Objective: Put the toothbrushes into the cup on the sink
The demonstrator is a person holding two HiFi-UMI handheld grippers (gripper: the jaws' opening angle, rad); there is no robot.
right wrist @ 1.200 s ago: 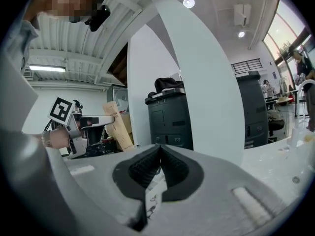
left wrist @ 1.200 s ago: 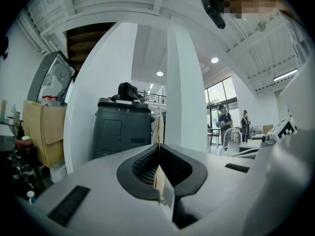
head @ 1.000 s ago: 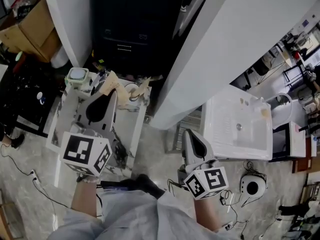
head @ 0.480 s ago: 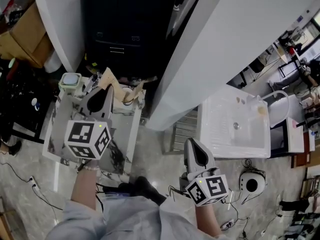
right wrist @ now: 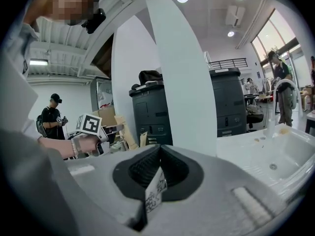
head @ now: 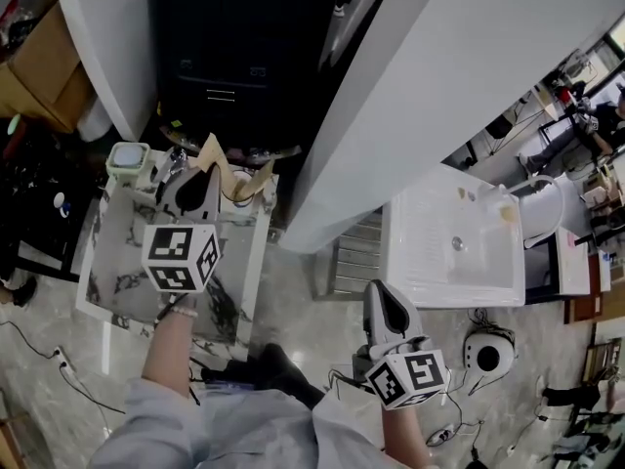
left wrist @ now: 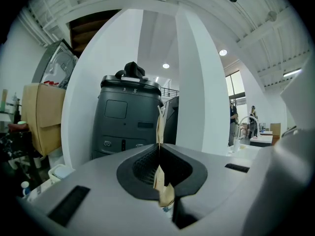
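Note:
My left gripper (head: pixel 202 176) hangs over a marble-topped counter (head: pixel 112 272), shut on a thin tan cardboard packet (head: pixel 217 154). The left gripper view shows that packet (left wrist: pixel 160 181) pinched upright between the closed jaws. Just left of the gripper a pale green square cup (head: pixel 127 159) stands at the counter's far corner. My right gripper (head: pixel 379 289) is low over the floor beside a white sink (head: pixel 420 262). It is shut on a white card with a printed code (right wrist: pixel 155 191). No bare toothbrush is visible.
A wide white column (head: pixel 439 86) rises between counter and sink. Behind the counter stands a dark grey machine (head: pixel 234 57). The sink's faucet (right wrist: pixel 275 102) is at its far side. Cardboard boxes (head: pixel 29 66) and cables lie at the left. A person (right wrist: pixel 49 117) stands far off.
My left gripper has sunk toward the marble counter, still holding the tan packet. My right gripper has drifted slightly lower in the head view. Both stay closed.

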